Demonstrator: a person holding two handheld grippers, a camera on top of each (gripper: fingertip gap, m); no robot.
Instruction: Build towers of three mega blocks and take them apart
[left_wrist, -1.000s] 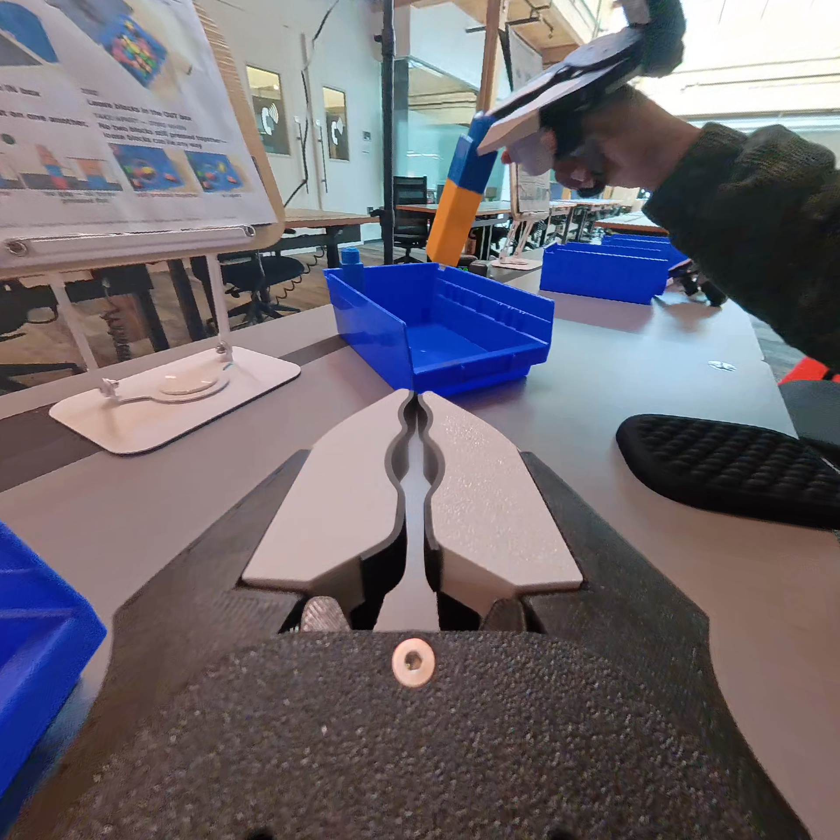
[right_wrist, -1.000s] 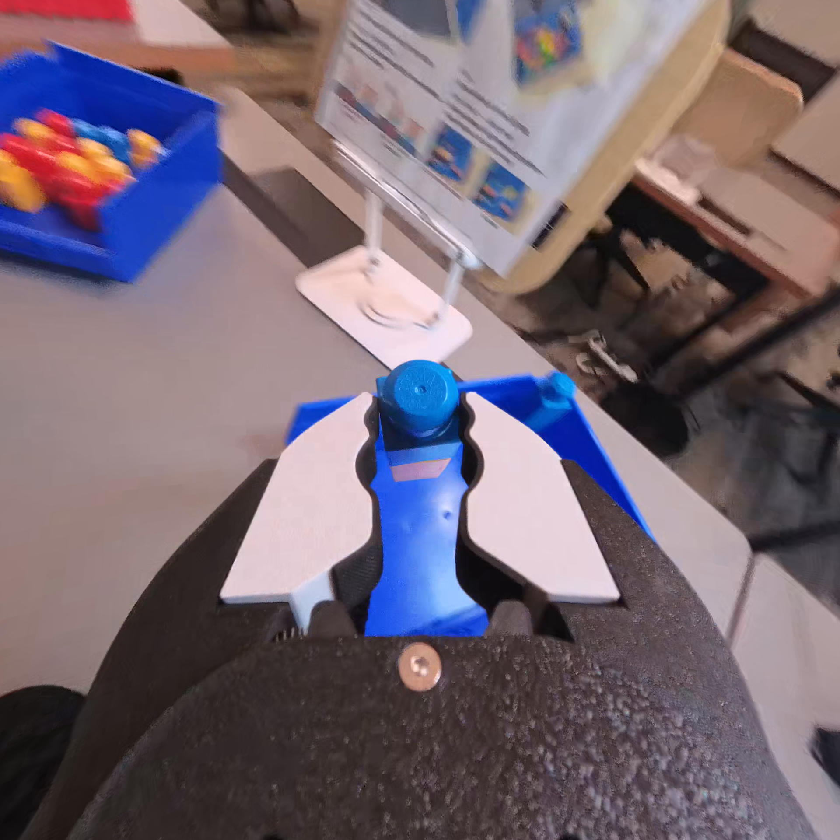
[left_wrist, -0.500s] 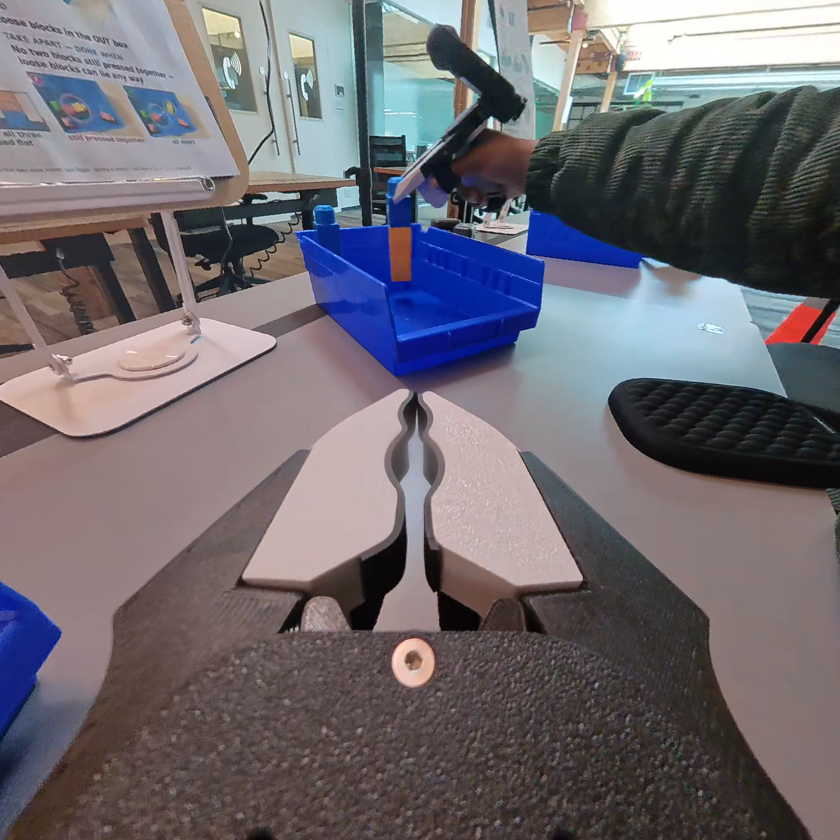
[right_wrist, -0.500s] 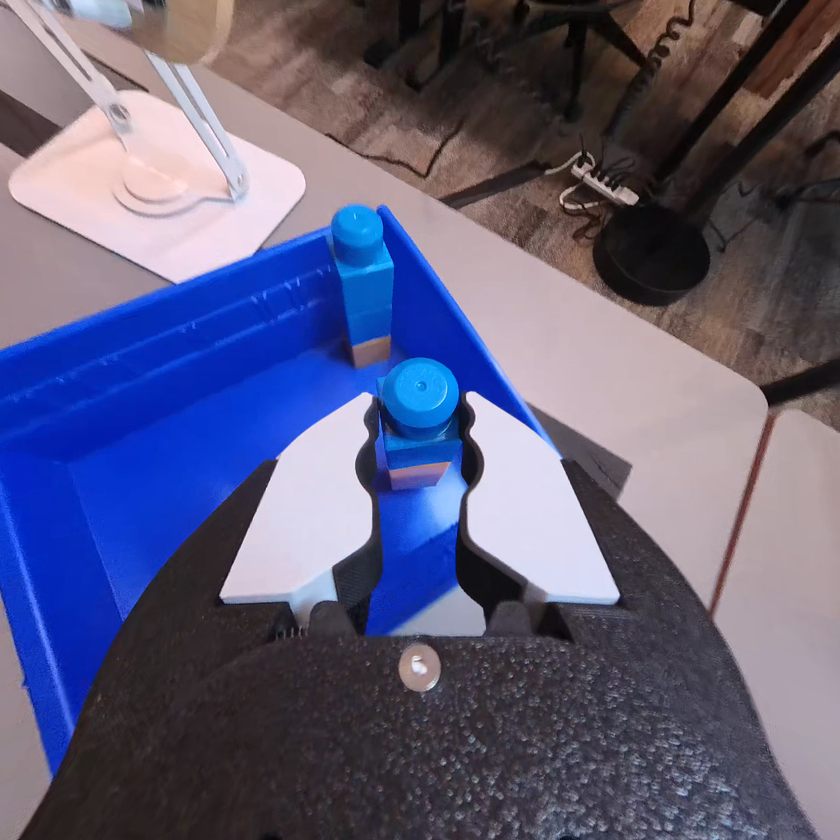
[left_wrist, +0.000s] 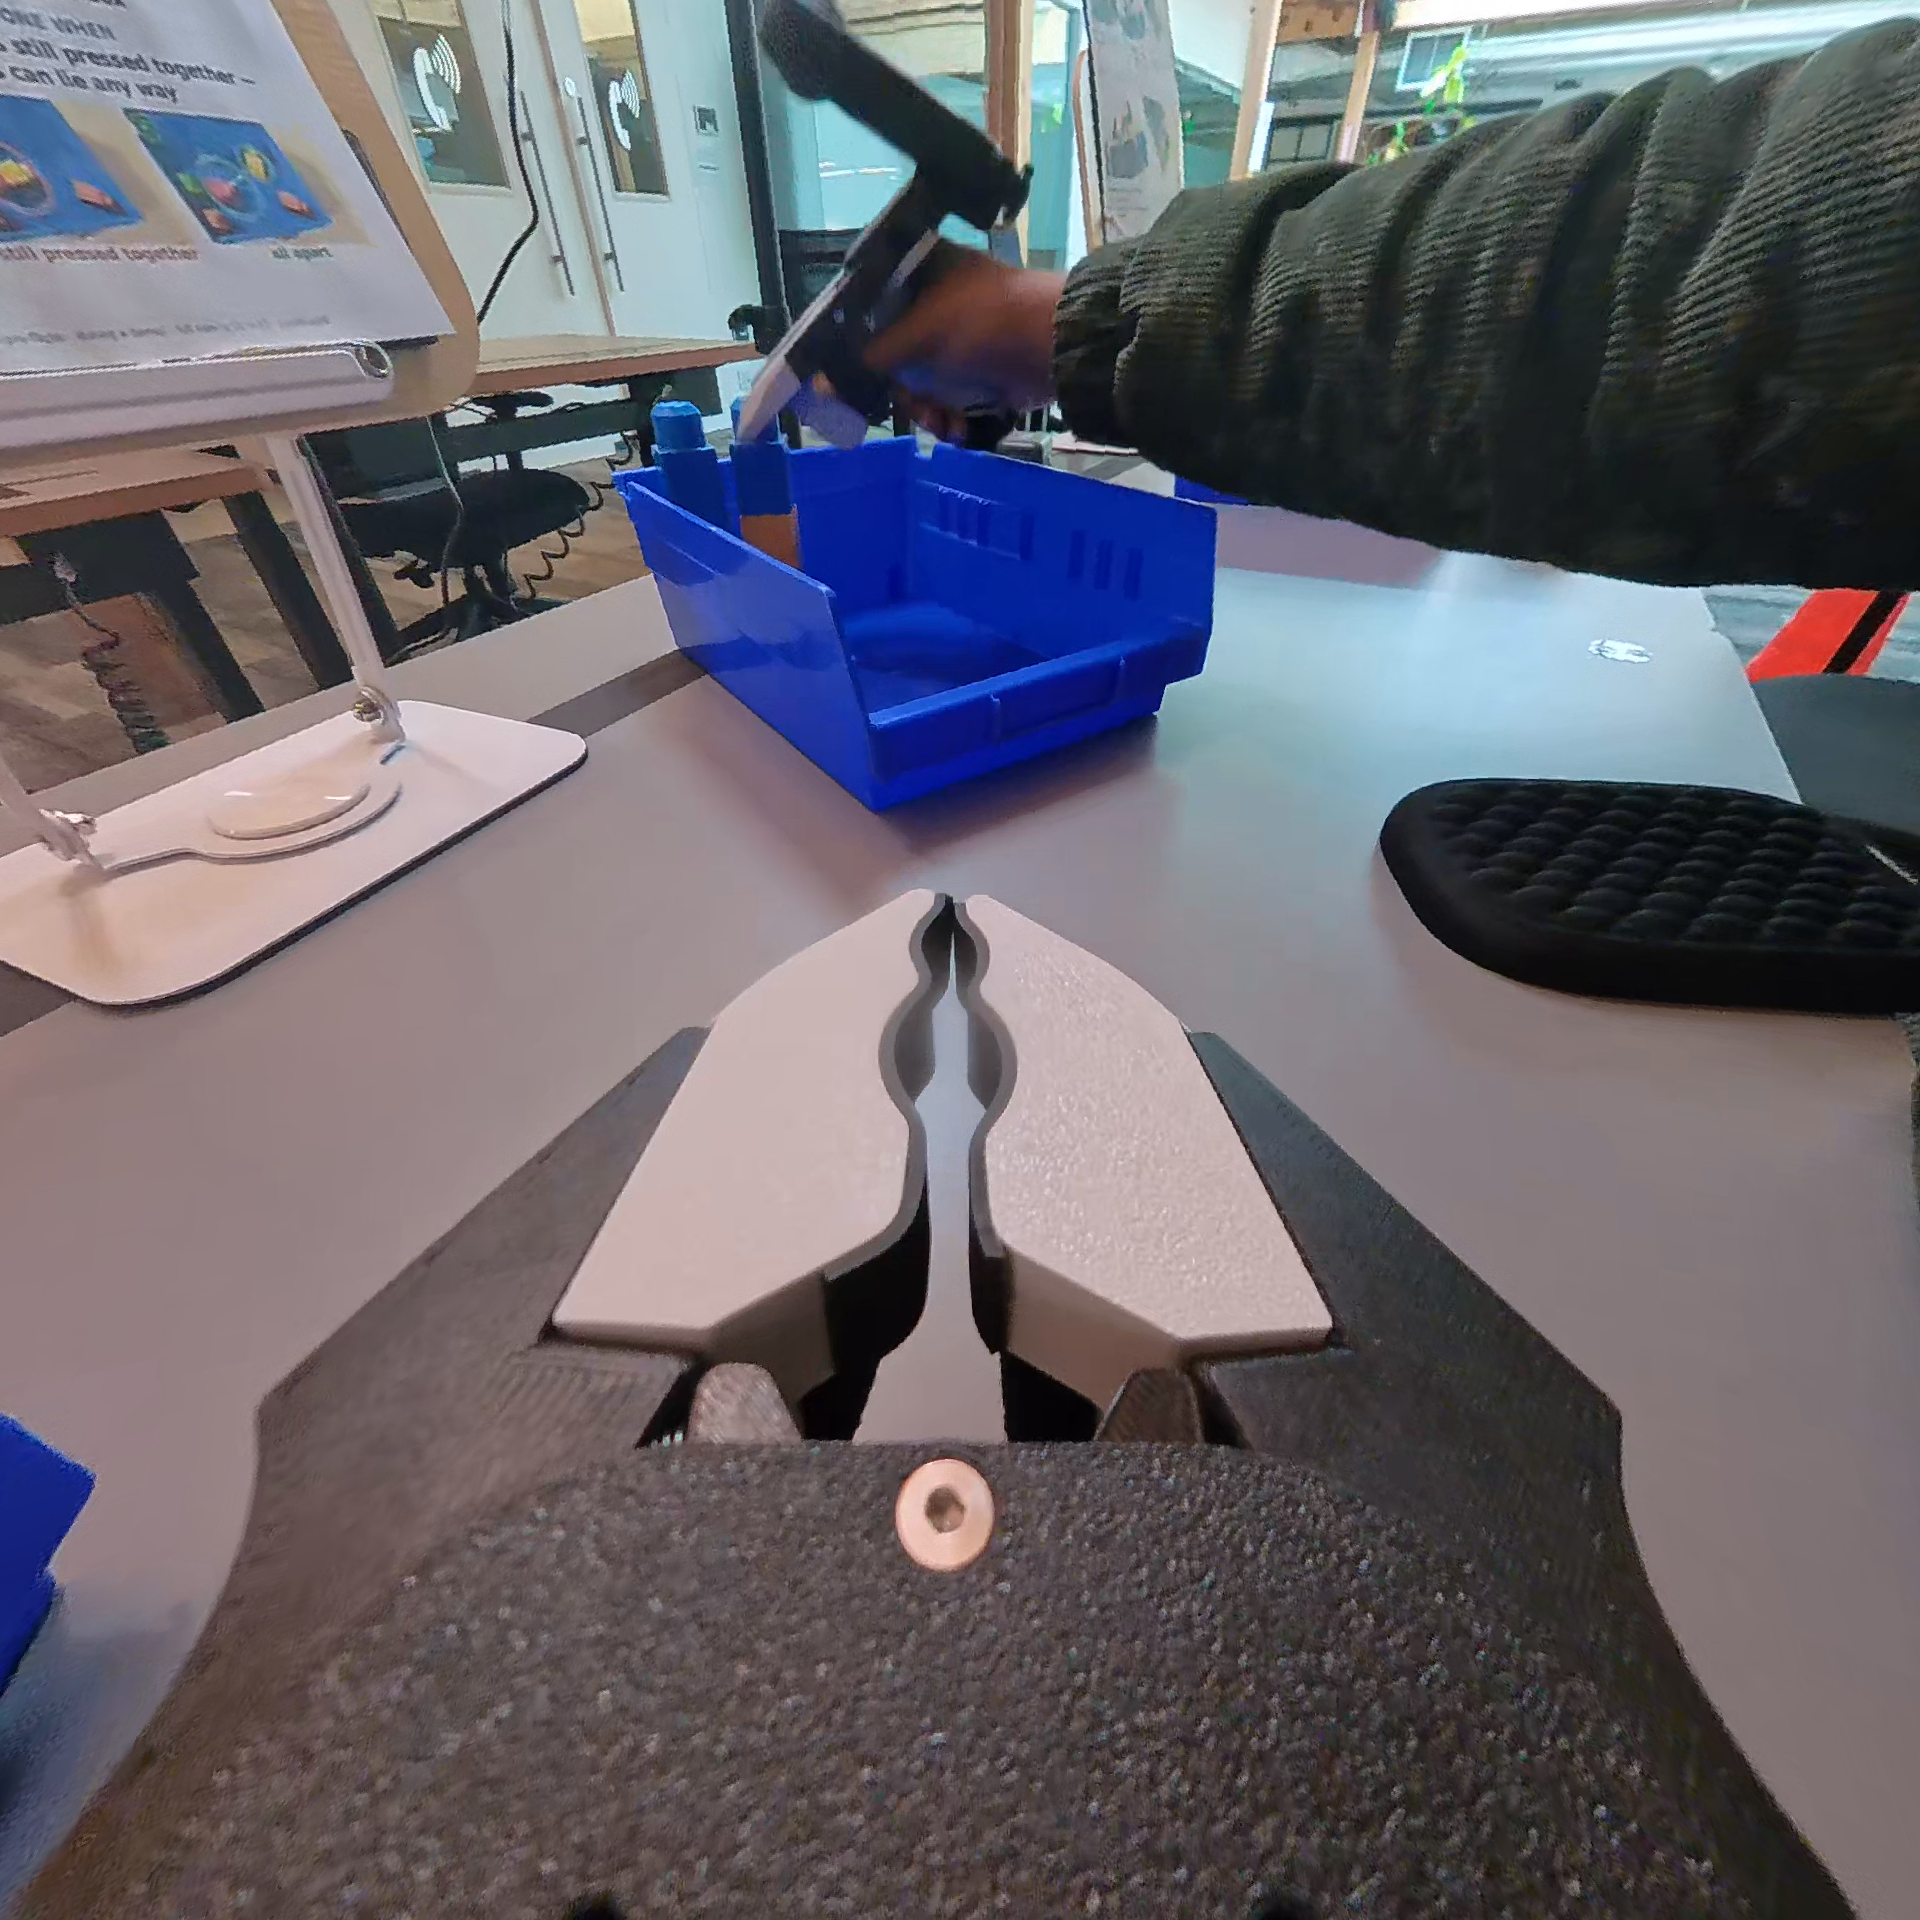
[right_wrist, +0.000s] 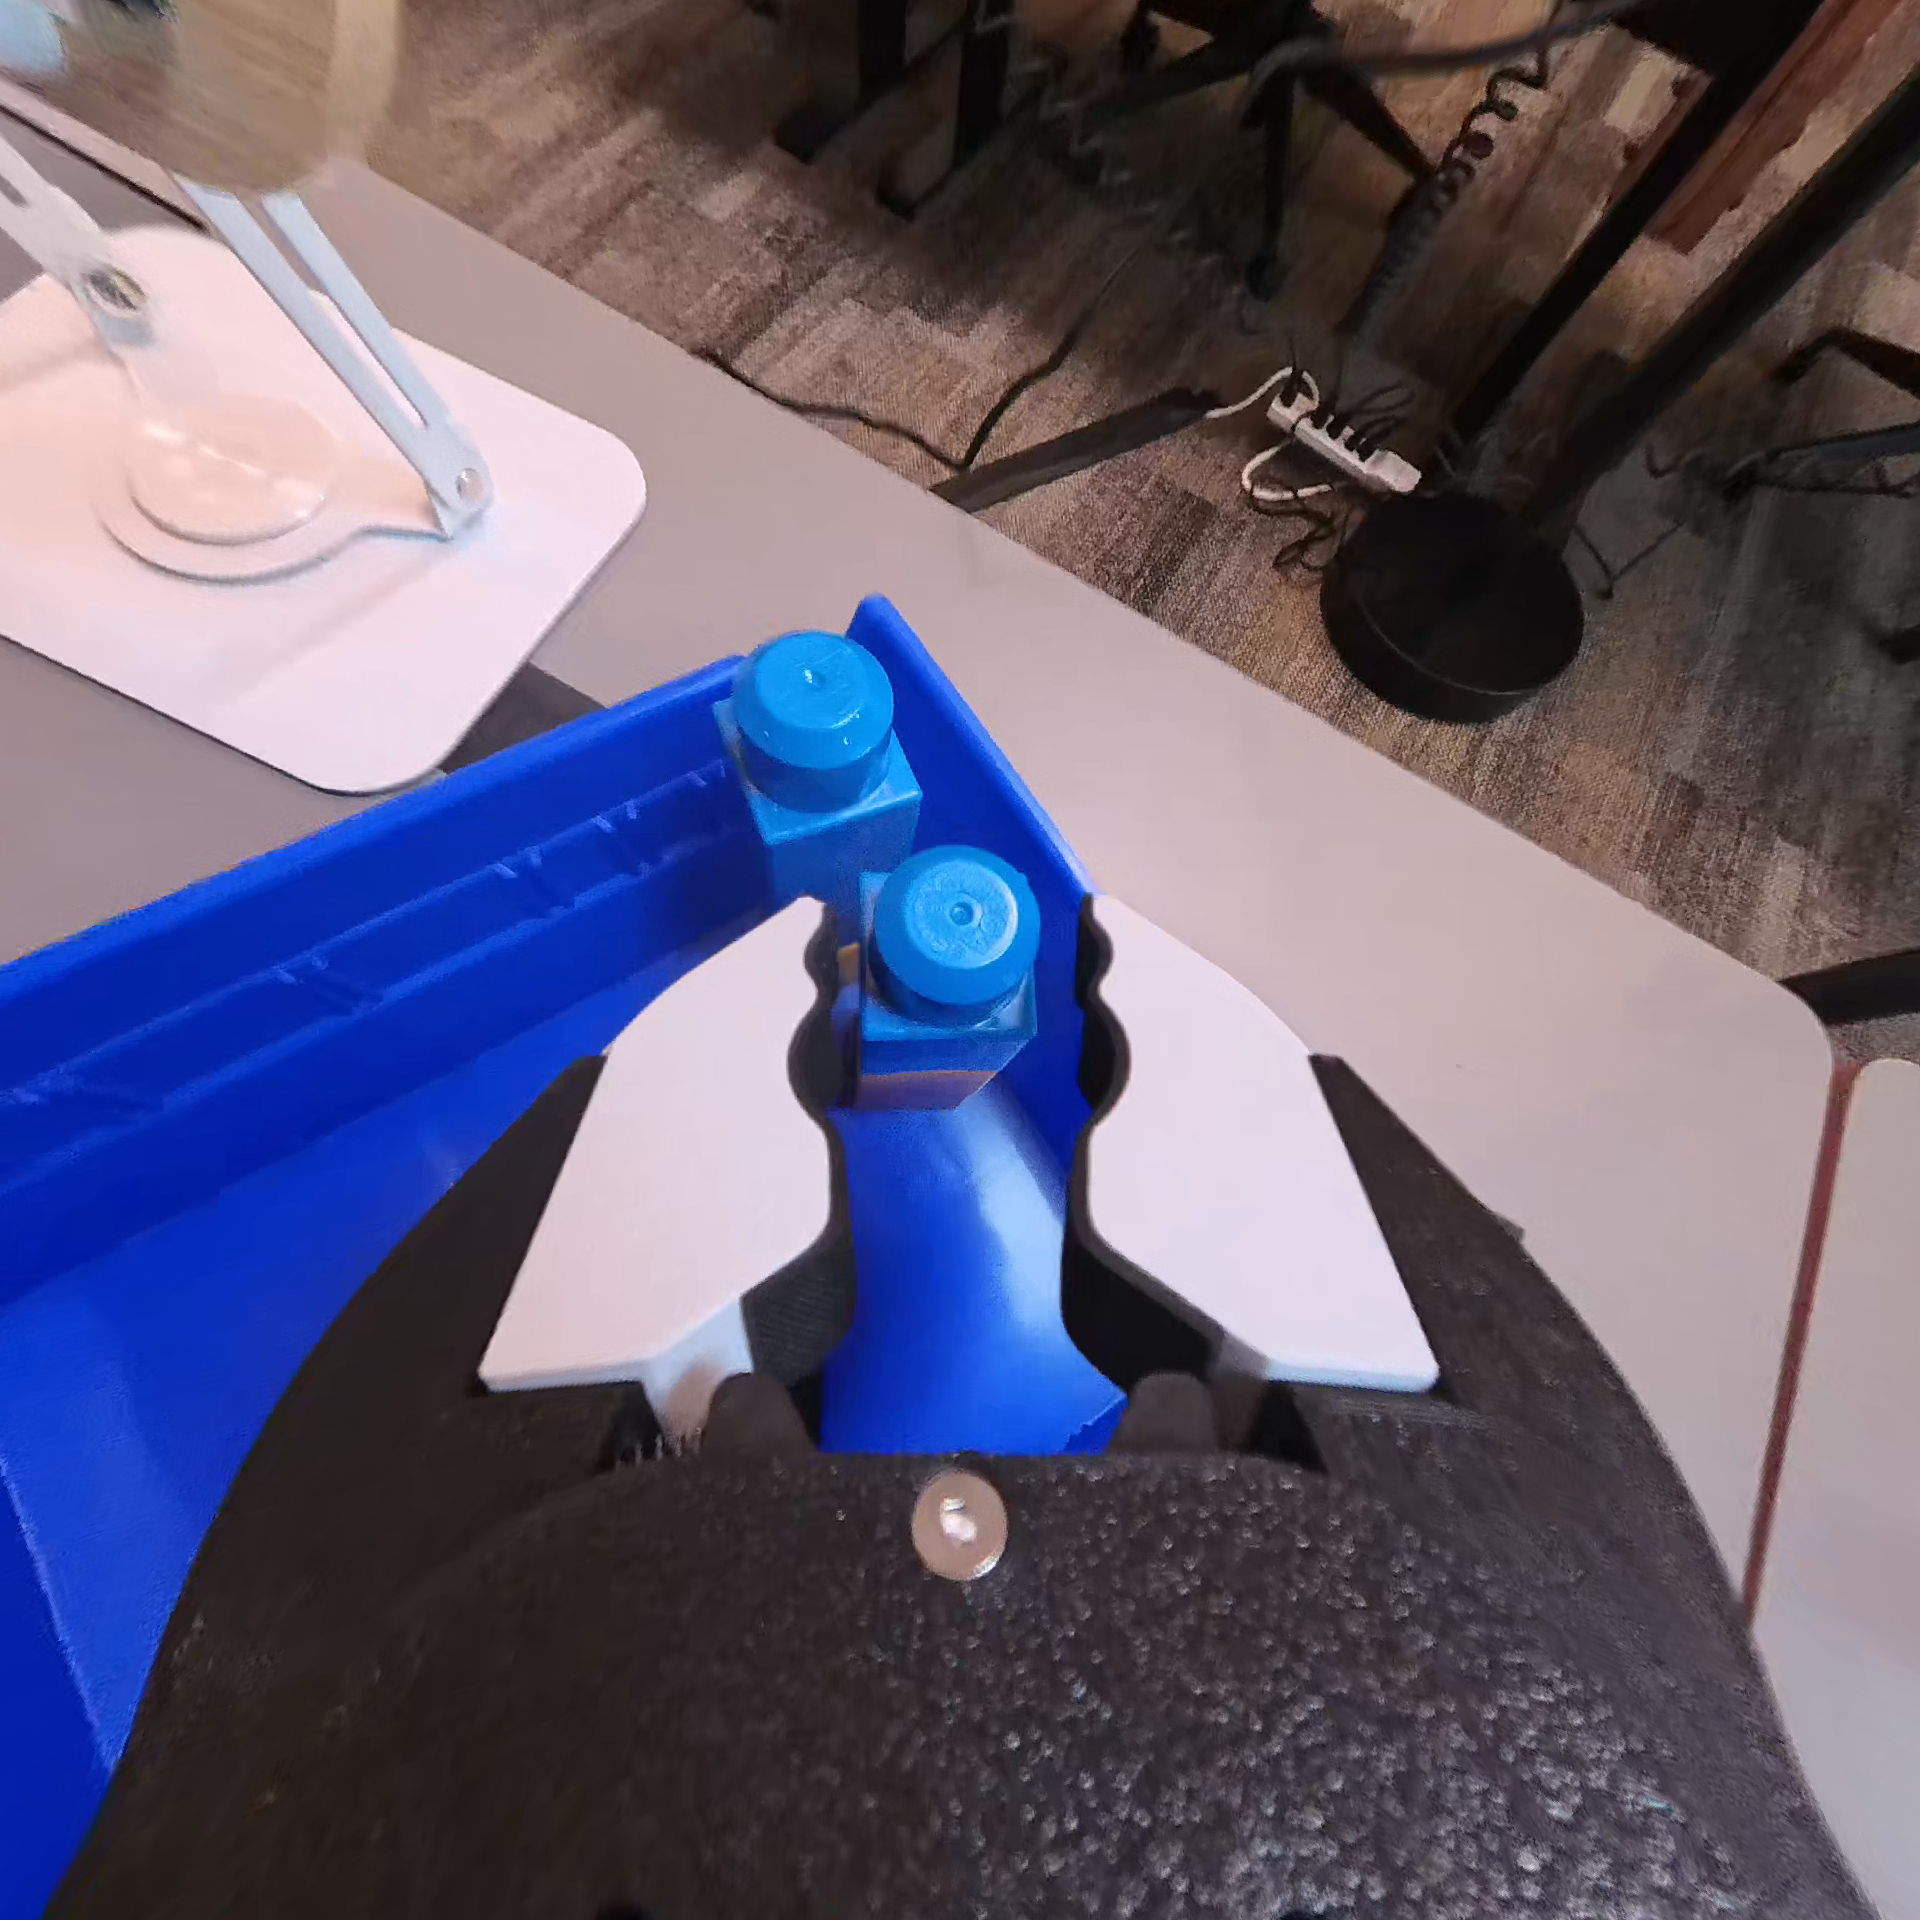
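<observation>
Your left gripper (left_wrist: 948, 914) hangs low over the grey table (left_wrist: 520, 1039), clenched on nothing, fingertips nearly touching. A black mat (left_wrist: 1662, 894) lies to its right, and a white stand base (left_wrist: 260, 821) to its left. Farther on, your right gripper (right_wrist: 956, 997) reaches into the far corner of the blue bin (right_wrist: 312, 935). Its fingers sit spread either side of a tower (right_wrist: 951, 966) with a blue top block. The left finger looks close to it, the right one apart, so I'd call it released, though blur makes contact uncertain. A second tower (right_wrist: 821, 748) stands just behind, in the corner itself.
</observation>
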